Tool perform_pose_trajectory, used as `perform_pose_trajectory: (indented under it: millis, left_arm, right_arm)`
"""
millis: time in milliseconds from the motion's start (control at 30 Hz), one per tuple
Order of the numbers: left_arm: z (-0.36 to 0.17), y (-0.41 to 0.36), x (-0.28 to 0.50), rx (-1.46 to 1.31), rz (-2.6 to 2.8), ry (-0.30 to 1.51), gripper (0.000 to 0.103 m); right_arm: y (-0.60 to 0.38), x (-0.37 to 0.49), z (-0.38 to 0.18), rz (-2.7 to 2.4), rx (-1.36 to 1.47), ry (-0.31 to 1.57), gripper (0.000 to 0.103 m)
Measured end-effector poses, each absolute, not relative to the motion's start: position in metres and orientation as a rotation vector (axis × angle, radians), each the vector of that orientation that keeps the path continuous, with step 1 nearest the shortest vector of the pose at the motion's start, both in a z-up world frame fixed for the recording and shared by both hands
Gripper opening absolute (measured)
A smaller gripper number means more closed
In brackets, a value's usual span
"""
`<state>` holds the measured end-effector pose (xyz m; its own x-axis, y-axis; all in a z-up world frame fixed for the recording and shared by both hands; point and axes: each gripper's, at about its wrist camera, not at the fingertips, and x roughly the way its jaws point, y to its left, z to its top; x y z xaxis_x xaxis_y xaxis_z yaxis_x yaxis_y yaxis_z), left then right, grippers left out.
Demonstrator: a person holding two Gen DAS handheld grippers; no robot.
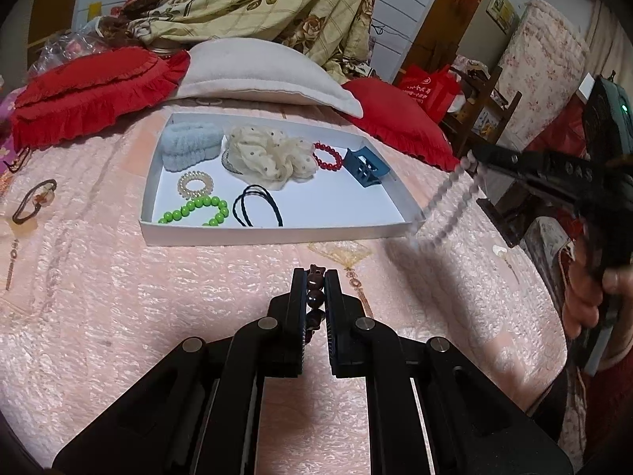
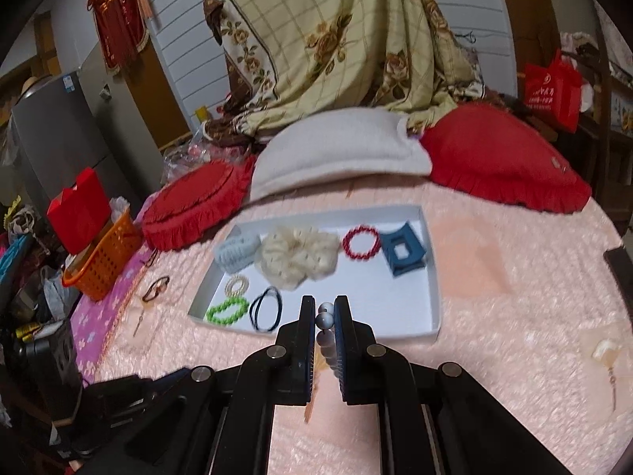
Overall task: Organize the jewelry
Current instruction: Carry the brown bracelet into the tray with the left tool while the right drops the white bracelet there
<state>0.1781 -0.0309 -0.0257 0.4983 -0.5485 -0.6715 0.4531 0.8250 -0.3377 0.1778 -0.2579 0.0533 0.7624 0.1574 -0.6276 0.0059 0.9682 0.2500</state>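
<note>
A white tray (image 1: 273, 231) lies on the pink bedspread and holds a blue scrunchie, a cream scrunchie (image 1: 269, 156), a red bead bracelet (image 1: 327, 156), a blue claw clip (image 1: 366, 168), a green bead bracelet (image 1: 198, 209), a spiral hair tie and black hair ties. My left gripper (image 1: 315, 277) is shut on a brown bead bracelet (image 1: 315, 297), in front of the tray. My right gripper (image 2: 325, 308) is shut on a grey-white bead bracelet (image 2: 325, 318) that hangs blurred off the tray's right corner (image 1: 443, 208). The tray also shows in the right wrist view (image 2: 433, 277).
A brown hair tie (image 1: 33, 202) lies on the bedspread left of the tray. Red cushions (image 1: 91, 87) and a white pillow (image 1: 269, 71) lie behind the tray. An orange basket (image 2: 103, 255) stands off the bed's left side. A small charm (image 2: 605, 350) lies at right.
</note>
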Motion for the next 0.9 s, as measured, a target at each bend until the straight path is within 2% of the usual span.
perform_pose_trajectory:
  millis: [200,433,700,900]
  left_arm:
    - [-0.004,-0.039,0.192,-0.135,-0.597,0.839,0.007]
    - [0.014,-0.087,0.234,-0.132,-0.634,0.85,0.007]
    - [-0.028,-0.139,0.295,-0.096,-0.568,0.971,0.007]
    - [-0.061,-0.138,0.305,-0.056,-0.484,1.03,0.009]
  right_arm:
    - [-0.267,0.211,0.064,0.042,0.201,0.697,0.009]
    - [-0.271,0.25,0.046,0.013,0.167,0.742,0.009]
    - [-0.277,0.274,0.031,0.036,0.225,0.75,0.009]
    - [-0.291,0.283,-0.013,0.014,0.244,0.846,0.009]
